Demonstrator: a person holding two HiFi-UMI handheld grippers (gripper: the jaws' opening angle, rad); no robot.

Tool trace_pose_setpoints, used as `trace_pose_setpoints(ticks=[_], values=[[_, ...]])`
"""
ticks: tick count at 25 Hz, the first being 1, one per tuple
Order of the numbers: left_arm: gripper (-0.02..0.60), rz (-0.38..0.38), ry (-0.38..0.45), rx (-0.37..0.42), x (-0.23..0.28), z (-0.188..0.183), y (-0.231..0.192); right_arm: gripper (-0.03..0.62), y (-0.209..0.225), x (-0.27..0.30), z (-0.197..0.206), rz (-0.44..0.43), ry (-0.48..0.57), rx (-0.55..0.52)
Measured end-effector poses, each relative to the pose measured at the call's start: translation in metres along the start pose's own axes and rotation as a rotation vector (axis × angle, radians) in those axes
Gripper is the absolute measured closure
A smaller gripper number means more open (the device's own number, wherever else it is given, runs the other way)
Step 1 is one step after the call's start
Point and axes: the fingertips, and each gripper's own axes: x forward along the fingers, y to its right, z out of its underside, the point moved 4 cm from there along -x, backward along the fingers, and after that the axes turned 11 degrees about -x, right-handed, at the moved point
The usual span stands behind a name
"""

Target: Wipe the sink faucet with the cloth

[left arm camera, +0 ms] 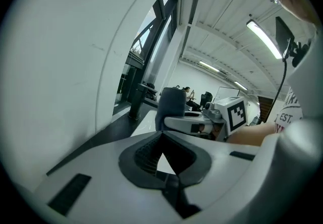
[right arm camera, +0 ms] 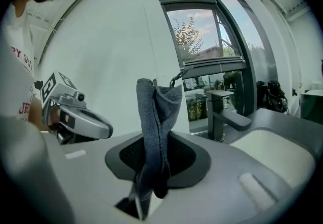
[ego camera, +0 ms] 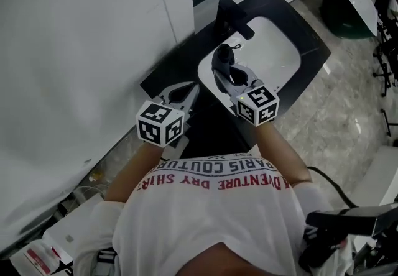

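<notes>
A dark grey cloth sticks up from between the jaws of my right gripper, which is shut on it. That gripper hovers over the near left rim of the white sink. The dark square faucet stands beyond the cloth, apart from it. My left gripper is shut with nothing in it, over the black counter to the left of the sink. In the left gripper view, the faucet and the held cloth show ahead.
A white wall panel runs close along the left. A window sits behind the faucet. Tiled floor lies right of the counter, with a dark bin and equipment stands at the far right.
</notes>
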Motion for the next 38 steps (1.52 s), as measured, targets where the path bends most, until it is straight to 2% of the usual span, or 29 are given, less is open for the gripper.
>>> trace_pose_setpoints(ticks=[8, 19, 29, 38], values=[[0.58, 0.065, -0.058, -0.029, 0.015, -0.009, -0.044, 0.513, 0.048, 0.07, -0.008, 0.156, -0.038, -0.08], [0.58, 0.09, -0.133, -0.062, 0.047, -0.001, -0.074, 0.513, 0.114, 0.142, 0.03, 0.36, -0.142, -0.142], [0.581, 0.08, -0.16, -0.064, 0.058, 0.006, -0.086, 0.513, 0.132, 0.157, 0.061, 0.434, -0.226, -0.144], [0.58, 0.075, -0.158, -0.067, 0.055, 0.008, -0.088, 0.513, 0.142, 0.155, 0.066, 0.493, -0.249, -0.069]])
